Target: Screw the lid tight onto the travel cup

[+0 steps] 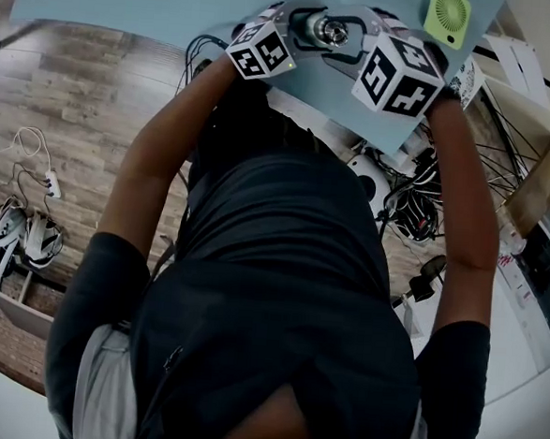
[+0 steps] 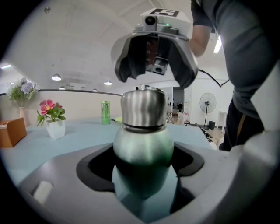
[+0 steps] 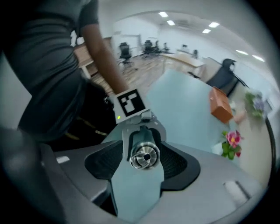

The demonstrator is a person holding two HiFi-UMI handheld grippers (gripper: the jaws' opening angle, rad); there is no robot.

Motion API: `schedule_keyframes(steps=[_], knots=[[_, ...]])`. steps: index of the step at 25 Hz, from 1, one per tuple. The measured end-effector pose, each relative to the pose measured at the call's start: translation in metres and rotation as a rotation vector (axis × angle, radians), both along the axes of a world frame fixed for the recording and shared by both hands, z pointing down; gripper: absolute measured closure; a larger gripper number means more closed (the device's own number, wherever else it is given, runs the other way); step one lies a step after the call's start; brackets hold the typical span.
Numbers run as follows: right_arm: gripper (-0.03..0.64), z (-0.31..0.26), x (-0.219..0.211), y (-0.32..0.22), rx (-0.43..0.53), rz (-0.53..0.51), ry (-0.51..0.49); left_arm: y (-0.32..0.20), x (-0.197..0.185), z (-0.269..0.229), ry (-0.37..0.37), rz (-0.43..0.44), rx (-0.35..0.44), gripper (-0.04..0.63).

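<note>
left claw point(image 2: 144, 171) is clamping the travel cup point(image 2: 143, 146) by its green body, holding it upright over the table point(image 2: 74, 138) | right claw point(image 3: 142, 161) is hovering just above the lid point(image 3: 145, 156), spread wide, gripping nothing | lid is sitting on the cup's neck

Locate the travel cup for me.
The travel cup sits upright mid-frame in the left gripper view, clamped in the left gripper's jaws, with the open right gripper just above its lid.

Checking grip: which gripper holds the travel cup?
The left gripper, fingers clamped on the travel cup; the right gripper hangs open over the lid.
</note>
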State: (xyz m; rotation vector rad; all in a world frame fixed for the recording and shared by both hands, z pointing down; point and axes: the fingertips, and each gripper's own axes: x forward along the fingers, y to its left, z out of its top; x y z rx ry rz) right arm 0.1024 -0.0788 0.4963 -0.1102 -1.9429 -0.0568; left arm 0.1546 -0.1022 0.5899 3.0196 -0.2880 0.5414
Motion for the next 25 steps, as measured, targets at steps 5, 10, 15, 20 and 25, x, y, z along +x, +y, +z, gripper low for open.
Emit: schedule_keyframes(steps=[5, 10, 15, 20, 25], knots=[[0.371, 0.013, 0.023, -0.006, 0.072, -0.432, 0.209, -0.001, 0.003, 0.000, -0.005, 0.001, 0.004, 0.172], [0.370, 0.029, 0.026, -0.004, 0.077, -0.613, 0.285, 0.000, 0.001, -0.001, 0.001, 0.006, 0.003, 0.172], [0.371, 0.032, 0.020, -0.004, 0.095, -0.604, 0.213, 0.000, -0.001, 0.000, -0.002, 0.019, -0.003, 0.172], [0.370, 0.029, 0.011, -0.006, 0.033, -0.279, 0.105, 0.000, -0.002, -0.001, -0.007, 0.026, 0.003, 0.172], [0.364, 0.023, 0.004, -0.017, 0.007, 0.169, -0.022, -0.001, -0.002, 0.000, -0.008, 0.026, 0.000, 0.172]])
